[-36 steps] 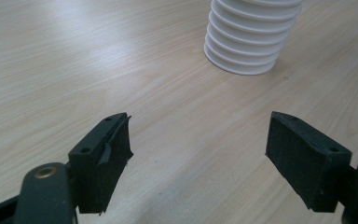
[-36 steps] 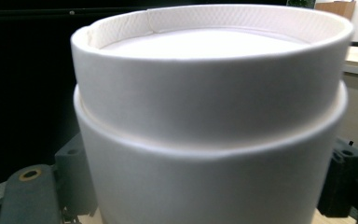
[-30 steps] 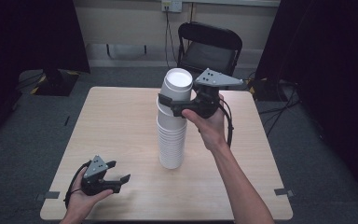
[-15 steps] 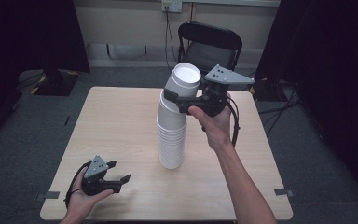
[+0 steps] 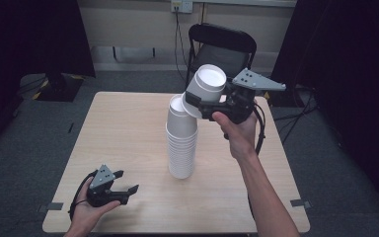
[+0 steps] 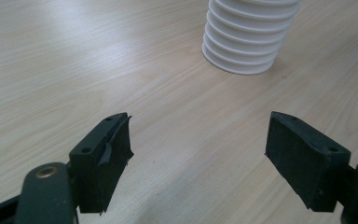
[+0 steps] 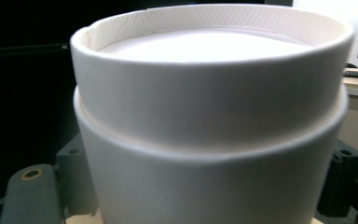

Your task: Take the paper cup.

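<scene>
Right gripper clamped on a white foam cup, held upside down and tilted above the top of the stack of white foam cups, its flat bottom facing up and toward the camera, rim just beside the stack's topmost cup. In the right gripper view, same cup close up between the black jaws, recessed base uppermost. Stack standing upright near the middle of the light wooden surface, inverted cups nested one over another with ridged rims showing down its side. Left gripper resting low by the near left corner of the surface, jaws wide apart and holding nothing, well apart from the stack. In the left gripper view, bare wood grain between the two spread jaws, lower rings of the stack standing farther off. Black folding chair behind the far edge of the surface.
</scene>
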`<state>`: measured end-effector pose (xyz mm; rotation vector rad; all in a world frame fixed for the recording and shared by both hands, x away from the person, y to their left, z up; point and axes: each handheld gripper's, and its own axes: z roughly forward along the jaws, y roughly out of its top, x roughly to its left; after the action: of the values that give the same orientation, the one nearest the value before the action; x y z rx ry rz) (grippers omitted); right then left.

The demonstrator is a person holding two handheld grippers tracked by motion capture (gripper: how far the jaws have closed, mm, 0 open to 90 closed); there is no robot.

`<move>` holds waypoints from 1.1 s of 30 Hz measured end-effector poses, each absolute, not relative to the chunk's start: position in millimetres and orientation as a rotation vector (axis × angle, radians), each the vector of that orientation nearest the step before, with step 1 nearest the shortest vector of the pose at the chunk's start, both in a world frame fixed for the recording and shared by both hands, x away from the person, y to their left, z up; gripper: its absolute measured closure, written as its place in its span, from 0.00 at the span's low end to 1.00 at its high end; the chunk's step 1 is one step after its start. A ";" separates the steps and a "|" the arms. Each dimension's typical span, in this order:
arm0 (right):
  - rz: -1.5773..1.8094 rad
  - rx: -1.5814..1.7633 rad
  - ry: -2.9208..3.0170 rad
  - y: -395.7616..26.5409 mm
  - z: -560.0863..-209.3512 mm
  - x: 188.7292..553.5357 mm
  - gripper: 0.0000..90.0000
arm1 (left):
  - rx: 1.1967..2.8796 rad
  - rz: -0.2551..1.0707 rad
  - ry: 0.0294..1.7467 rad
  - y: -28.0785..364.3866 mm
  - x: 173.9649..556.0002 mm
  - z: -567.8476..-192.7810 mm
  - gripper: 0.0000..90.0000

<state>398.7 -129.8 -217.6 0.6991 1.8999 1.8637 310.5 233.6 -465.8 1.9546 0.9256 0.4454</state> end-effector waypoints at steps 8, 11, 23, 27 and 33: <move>1.833 0.759 1.871 -158.3 -227.2 398.0 0.18 | 1.962 0.448 0.905 229.6 310.0 -465.4 0.25; 1.823 0.786 1.863 -166.1 -232.0 397.1 0.18 | 1.959 0.459 0.896 228.3 309.2 -464.6 0.25; 1.750 0.901 1.915 -190.9 -265.1 390.9 0.18 | 1.937 0.441 0.911 227.9 309.4 -463.9 0.23; 1.757 0.968 1.945 -194.4 -290.1 388.9 0.18 | 1.953 0.462 0.867 221.6 308.0 -462.9 0.22; 1.749 1.030 1.974 -195.6 -308.9 384.8 0.18 | 1.951 0.500 0.821 214.8 306.8 -460.9 0.22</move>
<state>384.8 -195.6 -308.9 1.0305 1.9743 1.7492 306.8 214.8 -460.9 1.9514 0.8208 0.5004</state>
